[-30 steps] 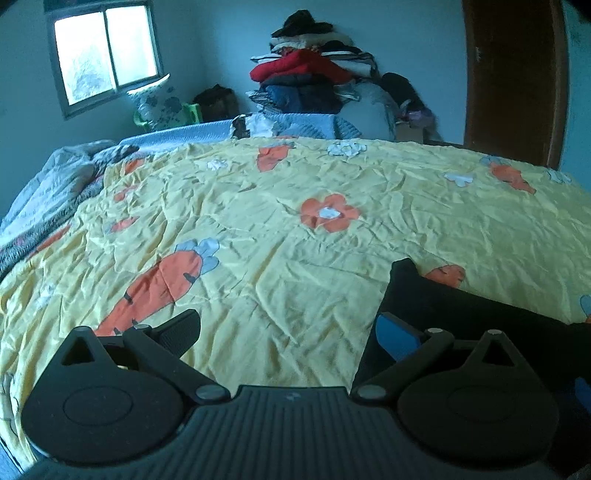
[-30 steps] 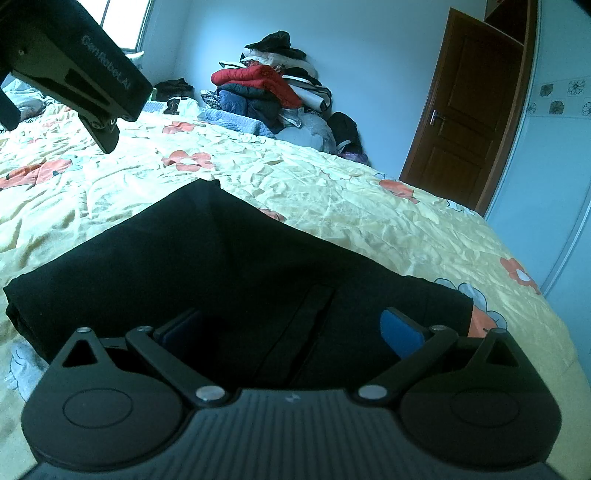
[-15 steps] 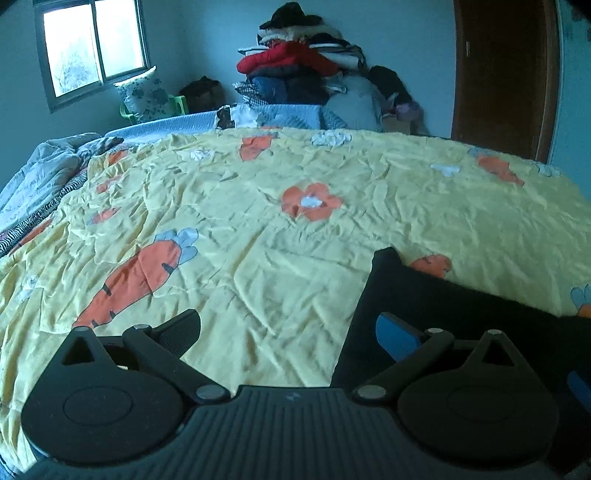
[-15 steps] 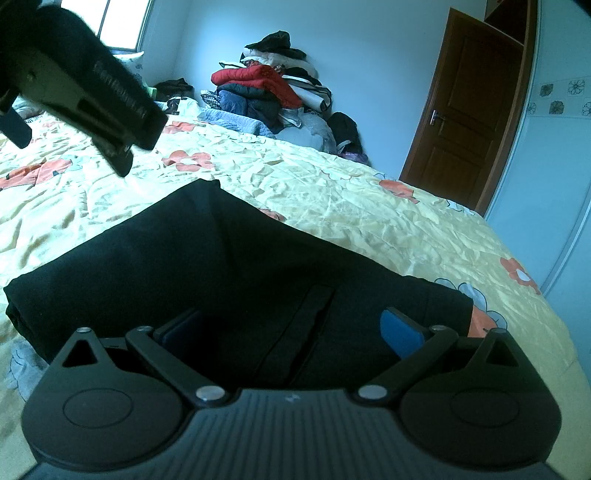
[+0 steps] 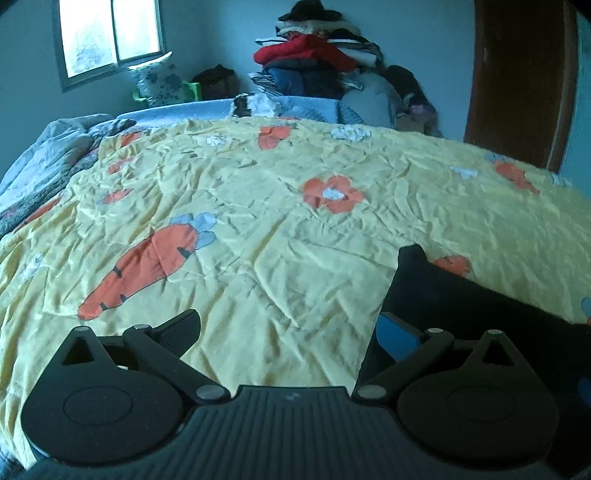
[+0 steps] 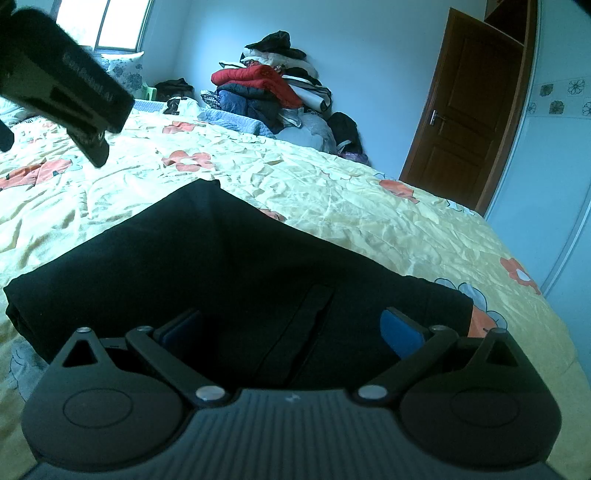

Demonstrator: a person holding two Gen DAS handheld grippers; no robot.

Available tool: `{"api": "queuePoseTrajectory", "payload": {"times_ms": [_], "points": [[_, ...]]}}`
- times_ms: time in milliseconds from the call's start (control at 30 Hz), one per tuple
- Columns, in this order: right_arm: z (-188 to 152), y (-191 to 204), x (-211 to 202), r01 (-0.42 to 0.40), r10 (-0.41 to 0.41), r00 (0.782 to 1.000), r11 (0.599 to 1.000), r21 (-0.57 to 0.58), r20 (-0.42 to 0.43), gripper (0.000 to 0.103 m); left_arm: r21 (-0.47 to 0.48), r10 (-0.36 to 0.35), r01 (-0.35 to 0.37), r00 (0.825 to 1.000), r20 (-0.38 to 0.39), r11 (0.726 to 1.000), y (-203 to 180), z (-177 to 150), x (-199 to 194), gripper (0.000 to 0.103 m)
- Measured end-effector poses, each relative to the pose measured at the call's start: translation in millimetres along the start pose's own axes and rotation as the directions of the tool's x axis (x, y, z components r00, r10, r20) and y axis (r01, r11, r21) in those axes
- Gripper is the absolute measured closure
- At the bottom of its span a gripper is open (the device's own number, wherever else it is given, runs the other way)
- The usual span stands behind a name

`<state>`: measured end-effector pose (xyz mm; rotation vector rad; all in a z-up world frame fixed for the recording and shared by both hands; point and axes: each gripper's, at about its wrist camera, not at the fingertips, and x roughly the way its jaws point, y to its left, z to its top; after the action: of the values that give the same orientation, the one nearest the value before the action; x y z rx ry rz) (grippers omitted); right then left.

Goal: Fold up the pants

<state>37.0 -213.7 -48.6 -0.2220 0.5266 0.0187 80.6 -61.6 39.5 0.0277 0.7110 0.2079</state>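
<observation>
The black pants [image 6: 229, 266] lie folded flat on the yellow carrot-print bedsheet [image 6: 351, 206]. In the left wrist view a corner of the pants [image 5: 461, 295] shows at the lower right. My right gripper [image 6: 291, 328] is open and empty, low over the near edge of the pants. My left gripper [image 5: 288, 328] is open and empty, over bare sheet just left of the pants. The left gripper's body [image 6: 62, 85] hangs above the bed at the upper left of the right wrist view.
A tall pile of clothes [image 5: 314, 62] stands against the far wall behind the bed. A brown door [image 6: 465, 110] is at the right. A crumpled blanket [image 5: 40, 155] lies at the bed's left edge under a window [image 5: 110, 33].
My left gripper has drifted right and closer to the pants in the right wrist view, and its view has tilted. The right gripper and the pants have not moved.
</observation>
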Motion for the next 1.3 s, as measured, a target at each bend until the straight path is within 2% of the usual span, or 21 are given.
{"api": "queuePoseTrajectory", "payload": {"times_ms": [100, 300, 367, 500, 600, 667, 767, 867, 933, 1033, 1133, 1200, 1300], "points": [[0, 0, 0, 0.000, 0.000, 1.000, 1.000, 0.000, 0.000, 0.000, 0.028, -0.022, 0.022, 1.000, -0.004, 0.999, -4, 0, 10, 0.000], [0, 0, 0, 0.001, -0.001, 1.000, 1.000, -0.001, 0.000, 0.000, 0.115, -0.132, 0.126, 0.990, 0.048, 0.985, -11, -1, 16, 0.000], [0, 0, 0, 0.001, -0.001, 1.000, 1.000, -0.001, 0.000, 0.000, 0.130, -0.163, 0.158, 0.986, 0.026, 0.979, -15, -4, 25, 0.000], [0, 0, 0, 0.005, -0.005, 1.000, 1.000, -0.006, 0.002, 0.000, 0.165, -0.170, 0.168, 0.985, -0.001, 0.972, -20, -16, 35, 0.000], [1, 0, -1, 0.010, -0.010, 1.000, 1.000, -0.011, 0.003, 0.000, 0.155, -0.215, 0.212, 0.977, 0.001, 0.965, -18, -21, 35, 0.000], [1, 0, 0, 0.013, -0.013, 1.000, 1.000, -0.015, 0.004, 0.000, 0.172, -0.199, 0.195, 0.980, 0.008, 0.966, -19, -22, 35, 0.000], [1, 0, -1, 0.015, -0.015, 1.000, 1.000, -0.017, 0.005, 0.000, 0.140, -0.257, 0.254, 0.966, 0.002, 0.957, -11, -20, 37, 0.000], [0, 1, -1, 0.012, -0.012, 1.000, 1.000, -0.014, 0.004, 0.000, 0.064, -0.297, 0.297, 0.955, -0.013, 0.953, 1, -17, 40, 0.001], [1, 2, -1, 0.010, -0.010, 1.000, 1.000, -0.010, 0.002, 0.000, 0.021, -0.331, 0.331, 0.944, 0.008, 0.944, 9, -17, 41, 0.001], [1, 2, -2, 0.011, -0.011, 1.000, 1.000, -0.011, 0.003, 0.000, 0.044, -0.269, 0.266, 0.960, 0.078, 0.963, 14, -18, 38, 0.001], [1, 2, -2, 0.010, -0.010, 1.000, 1.000, -0.010, 0.002, 0.000, 0.146, -0.233, 0.215, 0.966, 0.115, 0.966, 12, -16, 37, 0.001], [1, 2, -2, 0.010, -0.010, 1.000, 1.000, -0.010, 0.003, 0.000, 0.175, -0.227, 0.204, 0.966, 0.120, 0.963, 11, -13, 36, 0.001], [1, 2, -2, 0.010, -0.010, 1.000, 1.000, -0.010, 0.003, 0.000, 0.161, -0.252, 0.231, 0.959, 0.127, 0.960, 9, -11, 36, 0.001]]}}
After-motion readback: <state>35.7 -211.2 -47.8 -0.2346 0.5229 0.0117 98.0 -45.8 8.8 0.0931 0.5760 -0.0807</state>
